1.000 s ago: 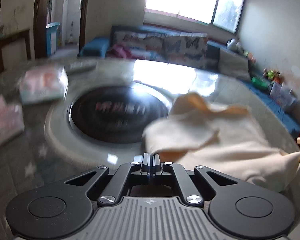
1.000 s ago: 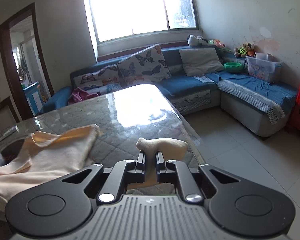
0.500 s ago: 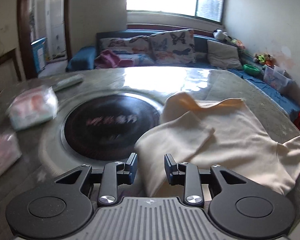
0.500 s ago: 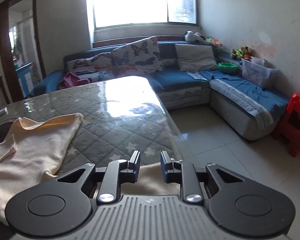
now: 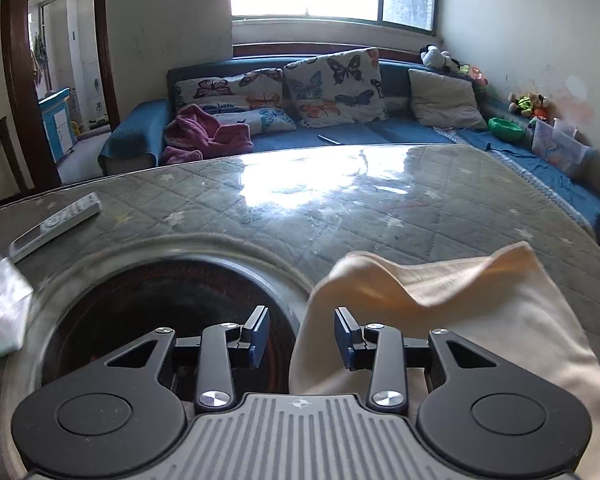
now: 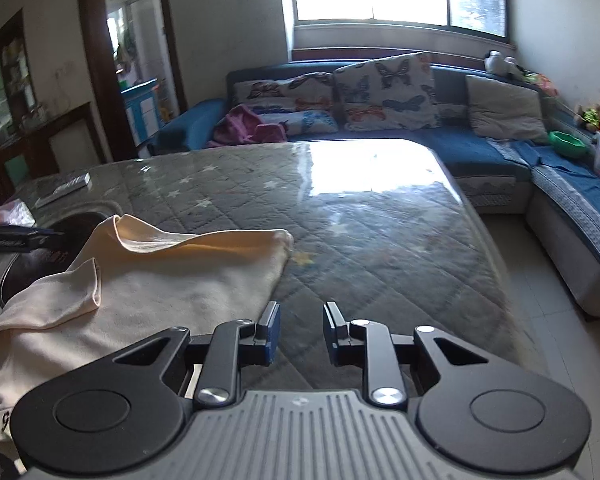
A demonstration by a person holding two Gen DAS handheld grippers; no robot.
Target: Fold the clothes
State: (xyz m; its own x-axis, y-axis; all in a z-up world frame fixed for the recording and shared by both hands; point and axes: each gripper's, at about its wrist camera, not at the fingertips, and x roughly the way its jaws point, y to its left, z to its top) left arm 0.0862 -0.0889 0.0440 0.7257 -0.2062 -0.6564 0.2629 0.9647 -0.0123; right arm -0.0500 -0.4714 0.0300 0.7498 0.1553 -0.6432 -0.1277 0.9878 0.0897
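A cream garment (image 5: 480,312) lies partly folded on the quilted table, in the lower right of the left wrist view. In the right wrist view the garment (image 6: 172,280) fills the lower left, a sleeve folded over its body. My left gripper (image 5: 302,334) is open and empty, over the garment's left edge beside the dark round cooktop (image 5: 168,308). My right gripper (image 6: 299,330) is open and empty, just right of the garment's right edge, above bare table.
A remote control (image 5: 56,226) and a plastic packet (image 5: 0,312) lie on the table's left side. The table (image 6: 380,216) ends at the right, with tiled floor (image 6: 560,344) beyond. A blue sofa with butterfly cushions (image 5: 336,88) stands behind.
Both grippers have opened and let go of the garment. The cloth the right gripper held now lies flat. Both views have drawn back and turned slightly.
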